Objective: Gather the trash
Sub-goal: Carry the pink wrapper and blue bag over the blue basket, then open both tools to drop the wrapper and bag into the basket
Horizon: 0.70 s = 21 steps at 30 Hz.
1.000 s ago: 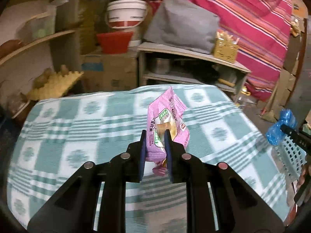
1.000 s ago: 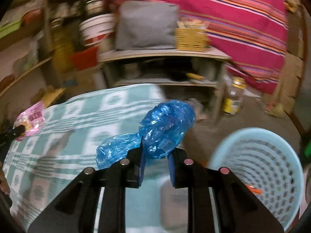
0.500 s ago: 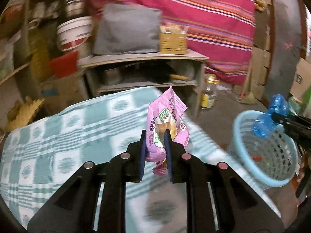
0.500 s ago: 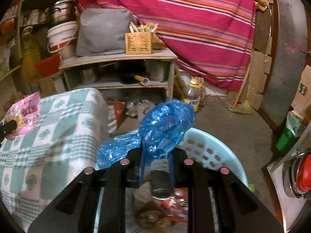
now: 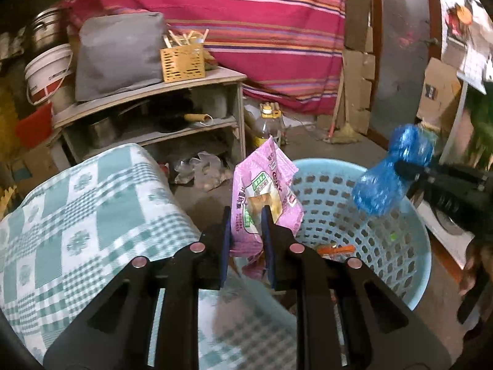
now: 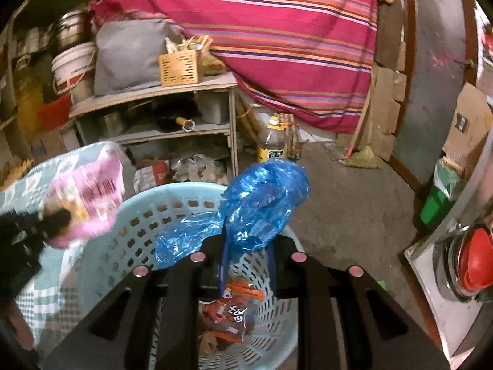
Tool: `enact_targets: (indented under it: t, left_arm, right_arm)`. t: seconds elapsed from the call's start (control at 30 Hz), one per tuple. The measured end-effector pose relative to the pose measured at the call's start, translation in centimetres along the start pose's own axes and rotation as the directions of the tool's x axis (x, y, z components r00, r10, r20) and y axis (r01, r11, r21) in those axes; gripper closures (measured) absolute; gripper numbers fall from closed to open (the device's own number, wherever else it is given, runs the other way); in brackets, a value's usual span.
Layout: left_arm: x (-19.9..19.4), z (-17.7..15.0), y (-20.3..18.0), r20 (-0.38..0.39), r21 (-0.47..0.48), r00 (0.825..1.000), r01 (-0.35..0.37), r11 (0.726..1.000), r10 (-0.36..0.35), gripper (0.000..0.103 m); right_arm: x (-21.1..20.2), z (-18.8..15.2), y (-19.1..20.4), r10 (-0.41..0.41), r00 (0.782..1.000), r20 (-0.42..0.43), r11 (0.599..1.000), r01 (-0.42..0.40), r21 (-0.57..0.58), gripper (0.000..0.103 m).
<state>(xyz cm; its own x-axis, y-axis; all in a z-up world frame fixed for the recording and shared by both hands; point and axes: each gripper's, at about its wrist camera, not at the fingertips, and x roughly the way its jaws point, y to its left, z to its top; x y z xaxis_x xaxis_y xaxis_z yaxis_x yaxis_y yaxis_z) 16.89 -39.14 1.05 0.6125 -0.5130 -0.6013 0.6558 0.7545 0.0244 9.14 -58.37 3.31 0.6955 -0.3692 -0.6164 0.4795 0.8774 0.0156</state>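
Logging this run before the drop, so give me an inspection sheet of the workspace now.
Surface: table with green checked cloth, seen at its corner, beside the basket.
Job's things: pink snack bag and blue plastic bag, each held at the light blue basket; wrappers already lie in the basket.
Clutter: oil bottle on the floor, clear bags under the shelf.
Grippers: left tool shut on the pink snack bag; right tool shut on the blue plastic bag.
Cables: nothing seen.
Surroundings: wooden shelf with yellow crate, striped cloth, white bucket.
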Motion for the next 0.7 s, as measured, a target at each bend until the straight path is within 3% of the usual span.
enact_targets:
  t: [0.13, 0.23, 0.33, 0.7]
  left_arm:
    - [-0.2, -0.3, -0.6, 0.015, 0.020, 1.000, -0.021, 1.000, 0.021, 0.049]
    - [-1.3, 0.1, -0.2, 0.046, 0.010, 0.998, -0.040, 0.999, 0.039, 0.043]
    - [-2.4, 0.3, 1.6, 0.074, -0.033, 0.992, -0.101, 0.994, 0.103, 0.026]
    - [-7.6, -0.8, 8.6, 0.103, -0.157, 0.955, -0.261, 0.953, 0.278, 0.008]
  right_arm:
    - [0.4, -0.1, 0.3, -0.009, 1.000, -0.008, 1.000, 0.009, -0.020, 0.082]
    - [0.5, -0.2, 1.1, -0.004, 1.000, -0.016, 0.999, 0.003, -0.043, 0.082]
    - [0.5, -0.4, 1.7, 0.005, 1.000, -0.022, 0.998, -0.006, -0.055, 0.082]
    - [0.6, -1.1, 5.7, 0.031, 0.998, -0.057, 0.992, -0.038, -0.118, 0.081]
